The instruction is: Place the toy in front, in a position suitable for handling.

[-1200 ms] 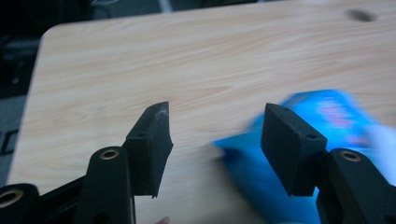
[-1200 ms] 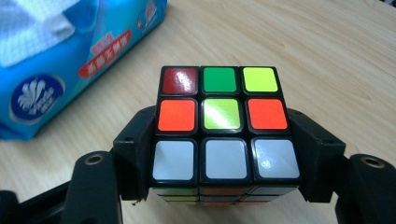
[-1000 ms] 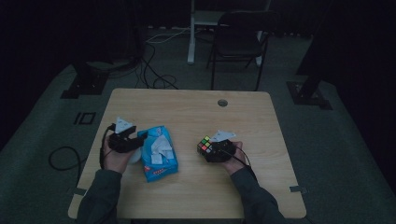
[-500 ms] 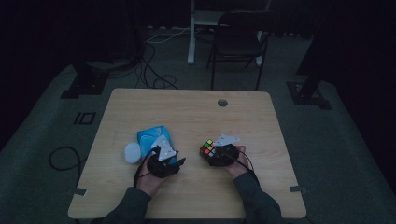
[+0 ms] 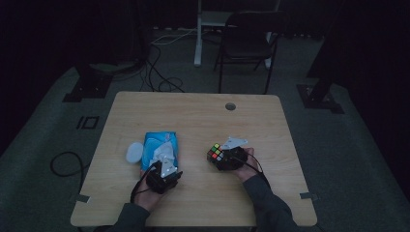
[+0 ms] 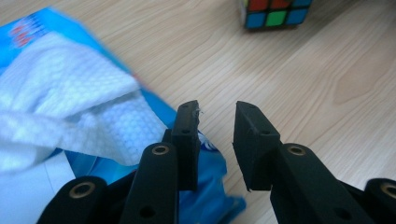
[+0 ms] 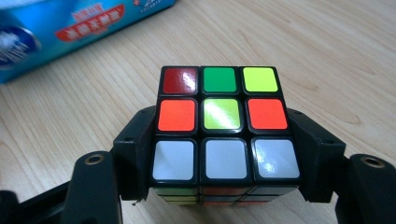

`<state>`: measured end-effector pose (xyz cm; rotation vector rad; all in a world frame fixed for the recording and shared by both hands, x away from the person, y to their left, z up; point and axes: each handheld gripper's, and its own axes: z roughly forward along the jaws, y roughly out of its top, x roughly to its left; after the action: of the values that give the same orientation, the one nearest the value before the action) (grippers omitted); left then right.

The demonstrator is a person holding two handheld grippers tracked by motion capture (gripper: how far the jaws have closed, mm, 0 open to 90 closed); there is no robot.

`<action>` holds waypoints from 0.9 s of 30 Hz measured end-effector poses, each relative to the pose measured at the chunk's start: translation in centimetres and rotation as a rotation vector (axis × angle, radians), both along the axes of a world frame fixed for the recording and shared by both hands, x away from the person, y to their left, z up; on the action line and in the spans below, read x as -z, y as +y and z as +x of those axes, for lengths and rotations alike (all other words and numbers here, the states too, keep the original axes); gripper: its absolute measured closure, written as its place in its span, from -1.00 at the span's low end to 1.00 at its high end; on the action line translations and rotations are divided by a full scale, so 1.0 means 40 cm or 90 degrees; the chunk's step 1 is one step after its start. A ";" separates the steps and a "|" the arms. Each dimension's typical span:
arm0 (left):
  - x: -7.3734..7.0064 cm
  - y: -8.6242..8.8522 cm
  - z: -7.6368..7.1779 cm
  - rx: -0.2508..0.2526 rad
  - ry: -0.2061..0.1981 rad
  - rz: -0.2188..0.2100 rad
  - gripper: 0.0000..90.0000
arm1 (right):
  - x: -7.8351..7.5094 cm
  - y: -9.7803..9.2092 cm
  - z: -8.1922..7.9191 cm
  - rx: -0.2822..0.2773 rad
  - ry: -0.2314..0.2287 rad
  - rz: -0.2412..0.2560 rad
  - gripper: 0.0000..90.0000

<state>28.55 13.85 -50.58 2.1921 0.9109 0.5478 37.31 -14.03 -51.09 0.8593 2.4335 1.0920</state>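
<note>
While the puzzle cube (image 7: 223, 135) sits clamped between the jaws of the right gripper (image 5: 227, 157), it rests low over the wooden counter (image 5: 203, 116), right of the middle and toward the near edge. In the right gripper view the two black jaws press against the cube's left and right sides, and its upper face shows a far row of red, green and yellow, a middle row of orange, yellow and orange, and a near row of three white squares. In the high view the cube (image 5: 215, 152) lies at the left end of that gripper, with the person's right hand (image 5: 245, 166) wrapped around the body behind it.

To the left, the left gripper (image 6: 215, 128) hangs at the near end of a blue tissue pack (image 5: 159, 151), its jaws apart with bare wood showing between them. In the left gripper view one jaw lies over the blue wrapper and the other over the counter just beside it; neither grips anything. A white, dimpled tissue (image 6: 70, 107) stands out of the pack's opening. The same cube (image 6: 275, 11) shows at the far edge of that view, well apart from the jaws.

A small white rounded object (image 5: 134, 152) lies just left of the pack. Beyond the far edge of the counter a dark chair (image 5: 246, 43) stands on the floor.
</note>
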 end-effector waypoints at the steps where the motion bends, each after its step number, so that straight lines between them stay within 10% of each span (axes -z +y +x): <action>1: 0.002 0.006 -0.001 -0.004 0.001 0.001 0.58 | 0.004 0.000 0.004 -0.003 0.002 -0.003 -0.24; 16: 0.039 0.130 0.011 -0.108 0.013 0.013 0.47 | 0.021 -0.010 0.029 -0.020 0.026 0.001 -0.24; 27: 0.042 0.112 -0.007 -0.055 0.006 -0.017 0.22 | 0.000 -0.063 -0.004 -0.022 0.021 0.035 -0.43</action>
<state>28.26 18.32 -52.27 2.1407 1.0159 0.5642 37.15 -16.57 -51.10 0.8611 2.4640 1.1712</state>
